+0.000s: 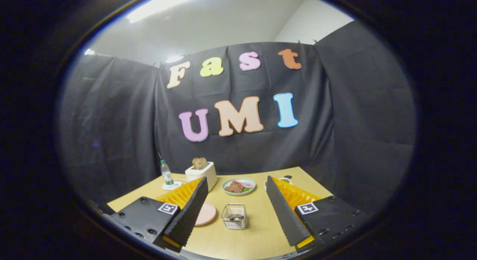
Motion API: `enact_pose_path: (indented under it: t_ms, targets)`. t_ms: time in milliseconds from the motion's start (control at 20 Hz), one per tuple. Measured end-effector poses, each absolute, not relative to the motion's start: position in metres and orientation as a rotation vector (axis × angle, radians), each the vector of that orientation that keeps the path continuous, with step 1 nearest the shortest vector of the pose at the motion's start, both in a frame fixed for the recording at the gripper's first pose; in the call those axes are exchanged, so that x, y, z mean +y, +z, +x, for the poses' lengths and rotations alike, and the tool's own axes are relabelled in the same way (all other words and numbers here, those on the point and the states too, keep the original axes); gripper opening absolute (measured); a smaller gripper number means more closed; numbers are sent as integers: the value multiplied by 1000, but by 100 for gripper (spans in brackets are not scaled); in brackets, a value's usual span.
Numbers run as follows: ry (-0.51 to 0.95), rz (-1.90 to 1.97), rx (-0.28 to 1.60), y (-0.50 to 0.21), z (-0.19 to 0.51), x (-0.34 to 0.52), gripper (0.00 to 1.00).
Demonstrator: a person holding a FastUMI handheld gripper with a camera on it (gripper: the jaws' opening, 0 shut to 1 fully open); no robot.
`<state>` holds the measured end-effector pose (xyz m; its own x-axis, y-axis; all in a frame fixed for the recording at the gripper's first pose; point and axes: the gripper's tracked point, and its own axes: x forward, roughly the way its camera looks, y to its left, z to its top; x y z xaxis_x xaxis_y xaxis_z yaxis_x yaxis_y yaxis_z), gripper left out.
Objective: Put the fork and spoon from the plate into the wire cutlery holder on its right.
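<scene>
The hand-held gripper (234, 215) hangs above the pale wooden table (257, 237) with its fingers spread wide and nothing between them. Just ahead, between the fingers, stands the small square wire cutlery holder (234, 216); dark rounded shapes lie inside it, too small to identify. The pale pink round plate (207, 213) sits beside the holder, partly hidden by the left finger, and no fork or spoon is discernible on its visible part.

Cutlery would likely be light, stiff and slippery, best pinched mid-handle. The wire basket looks light and easy to tip.

Beyond stand a white toaster (201, 174) and a plate of food (239, 186); open tabletop surrounds the holder.
</scene>
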<state>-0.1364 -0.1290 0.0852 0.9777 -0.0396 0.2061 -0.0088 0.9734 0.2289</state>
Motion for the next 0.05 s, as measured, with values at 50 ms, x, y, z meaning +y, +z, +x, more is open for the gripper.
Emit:
enact_pose_path:
  t_ms: [50]
  targets:
    - [-22,251,-229,86,-141,-138,99]
